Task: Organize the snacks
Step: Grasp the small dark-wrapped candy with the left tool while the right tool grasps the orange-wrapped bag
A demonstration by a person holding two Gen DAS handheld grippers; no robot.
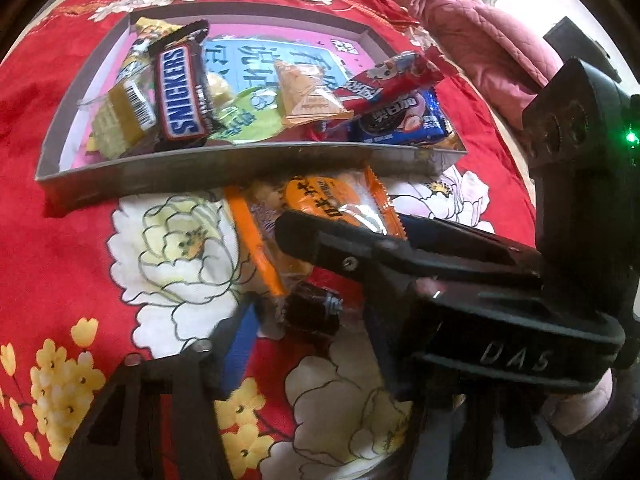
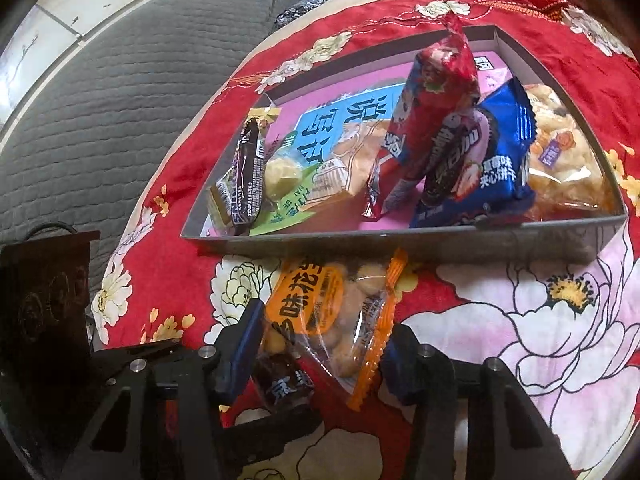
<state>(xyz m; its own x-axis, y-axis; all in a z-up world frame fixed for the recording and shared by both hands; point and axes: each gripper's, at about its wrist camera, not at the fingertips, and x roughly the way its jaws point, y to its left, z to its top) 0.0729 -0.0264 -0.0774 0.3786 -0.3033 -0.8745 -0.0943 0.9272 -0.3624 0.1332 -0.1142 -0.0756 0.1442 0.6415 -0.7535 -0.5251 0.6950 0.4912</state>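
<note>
A grey shallow box (image 1: 240, 160) (image 2: 400, 244) lies on a red flowered cloth and holds several snacks: a Snickers bar (image 1: 180, 92) (image 2: 248, 176), a red packet (image 1: 384, 84) (image 2: 436, 120), a blue cookie pack (image 1: 404, 124) (image 2: 492, 168). An orange peanut packet (image 1: 320, 208) (image 2: 332, 320) lies on the cloth just in front of the box. My right gripper (image 2: 316, 352) straddles the packet, its blue-padded fingers on both sides of it. It also shows in the left wrist view (image 1: 332, 236). My left gripper (image 1: 304, 332) is open around a small dark candy (image 1: 312, 312) (image 2: 286, 384).
A pink quilted cloth (image 1: 460, 20) lies behind the box at the right. A grey quilted cushion (image 2: 120, 80) borders the red cloth (image 1: 60, 240) on the left. A rice snack bag (image 2: 560, 148) fills the box's right corner.
</note>
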